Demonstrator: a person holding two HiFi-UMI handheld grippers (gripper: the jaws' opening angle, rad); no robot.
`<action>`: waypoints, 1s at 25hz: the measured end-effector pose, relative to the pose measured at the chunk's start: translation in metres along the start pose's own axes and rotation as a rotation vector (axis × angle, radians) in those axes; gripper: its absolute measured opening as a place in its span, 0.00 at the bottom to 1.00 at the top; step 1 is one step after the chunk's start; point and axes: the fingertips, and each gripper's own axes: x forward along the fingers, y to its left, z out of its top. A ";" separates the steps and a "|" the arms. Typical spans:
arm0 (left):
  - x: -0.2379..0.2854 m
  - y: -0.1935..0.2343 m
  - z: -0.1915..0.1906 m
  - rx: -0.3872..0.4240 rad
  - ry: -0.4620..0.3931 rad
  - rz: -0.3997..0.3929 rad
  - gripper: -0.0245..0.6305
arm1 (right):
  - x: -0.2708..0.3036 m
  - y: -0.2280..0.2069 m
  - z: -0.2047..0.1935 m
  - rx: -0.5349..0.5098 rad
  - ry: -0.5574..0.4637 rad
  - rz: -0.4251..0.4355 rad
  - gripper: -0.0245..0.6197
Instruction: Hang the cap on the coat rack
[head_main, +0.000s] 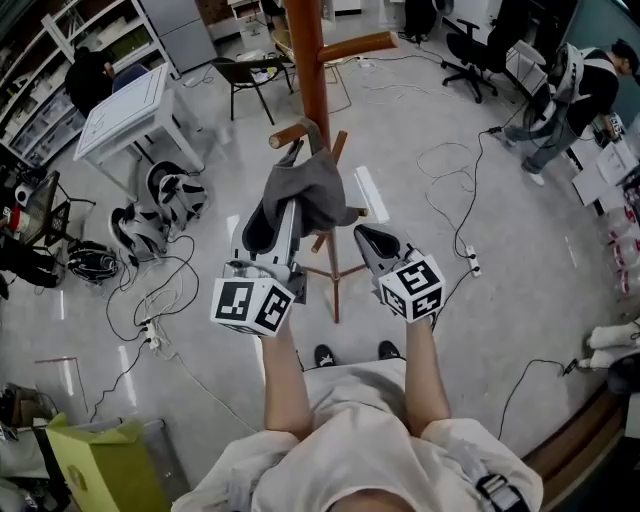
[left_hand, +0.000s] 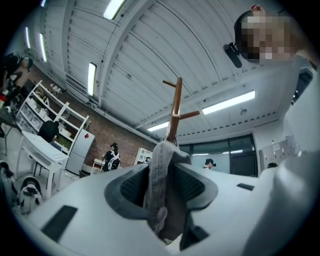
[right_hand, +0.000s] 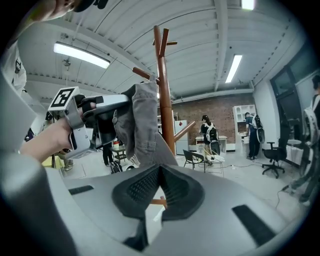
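The grey cap (head_main: 318, 188) is draped over a lower peg of the wooden coat rack (head_main: 312, 70), just above my grippers. My left gripper (head_main: 272, 222) reaches up to the cap's left side. In the left gripper view the cap's fabric (left_hand: 161, 170) lies between the jaws of the left gripper (left_hand: 160, 187), which stand open with a dark gap beside the cloth. The rack pole (left_hand: 174, 112) rises behind it. My right gripper (head_main: 368, 238) sits to the right of the cap, shut and empty. The right gripper view shows that gripper (right_hand: 160, 172), the cap (right_hand: 142, 120) and the pole (right_hand: 162, 90).
The rack's crossed feet (head_main: 335, 272) stand on the grey floor between cables (head_main: 165, 300). A white table (head_main: 125, 115) and black-and-white packs (head_main: 160, 205) are at left. A folding chair (head_main: 245, 80) stands behind the rack, a person (head_main: 575, 95) at far right, a yellow-green bag (head_main: 95, 460) at bottom left.
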 end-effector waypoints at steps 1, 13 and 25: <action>-0.002 0.000 0.000 0.007 0.003 0.017 0.29 | 0.000 0.001 0.001 -0.003 0.003 0.021 0.04; -0.052 0.006 -0.033 0.081 0.091 0.305 0.34 | 0.001 0.012 -0.004 -0.042 0.019 0.268 0.04; -0.092 -0.039 -0.033 0.108 0.110 0.475 0.34 | -0.020 0.033 0.013 -0.076 0.039 0.458 0.04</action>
